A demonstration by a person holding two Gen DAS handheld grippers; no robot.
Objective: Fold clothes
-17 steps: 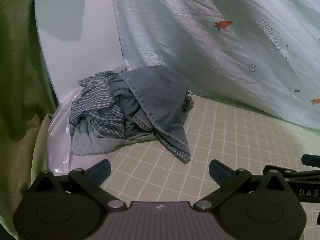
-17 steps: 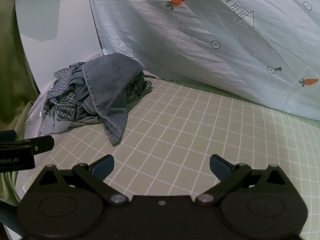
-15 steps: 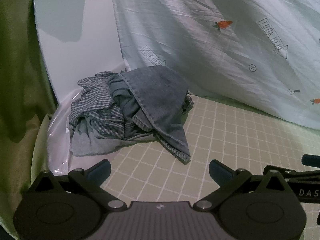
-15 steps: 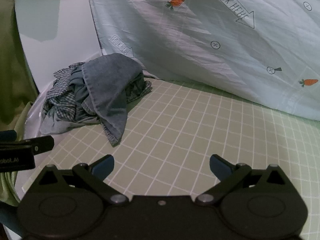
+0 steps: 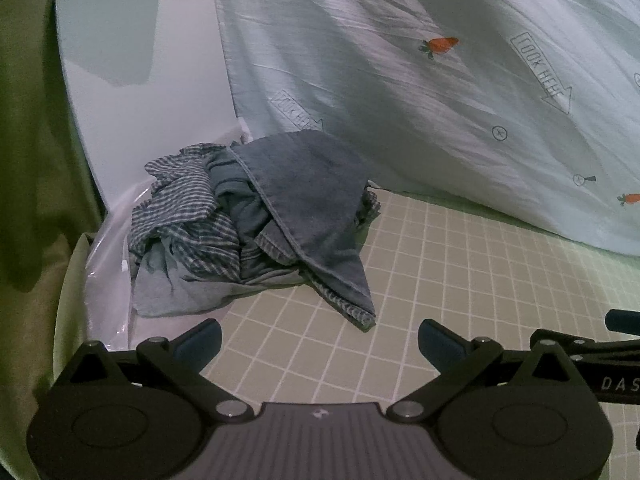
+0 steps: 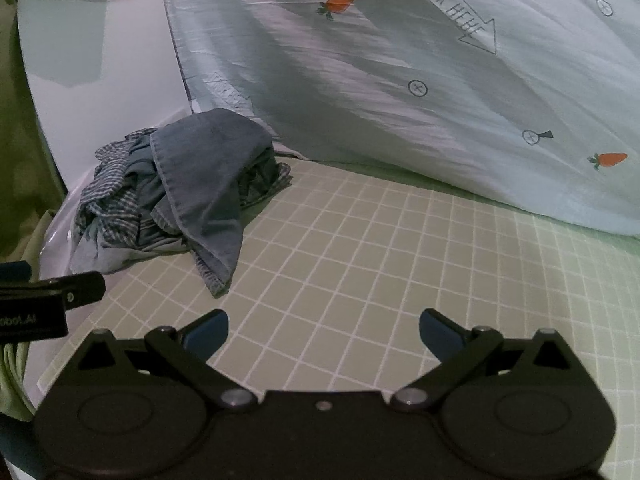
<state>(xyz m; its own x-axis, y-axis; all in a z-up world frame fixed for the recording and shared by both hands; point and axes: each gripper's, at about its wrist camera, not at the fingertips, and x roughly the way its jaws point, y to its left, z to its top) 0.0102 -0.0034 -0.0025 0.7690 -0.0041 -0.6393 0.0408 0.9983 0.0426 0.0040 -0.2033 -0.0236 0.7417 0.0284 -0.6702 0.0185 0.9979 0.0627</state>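
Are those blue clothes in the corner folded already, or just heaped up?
Heaped, not folded. The clothes lie crumpled in a pile, a denim piece draped over checked fabric.

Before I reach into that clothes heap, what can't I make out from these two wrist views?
- How many garments: the draped blue denim piece covers the heap's middle in both views.
- The blue-and-white checked shirt: crumpled, collar and sleeves not findable.
- The heap's far side: hidden behind itself, against the pale carrot-print sheet.
- The green grid mat: near edge hidden by each gripper's black body.
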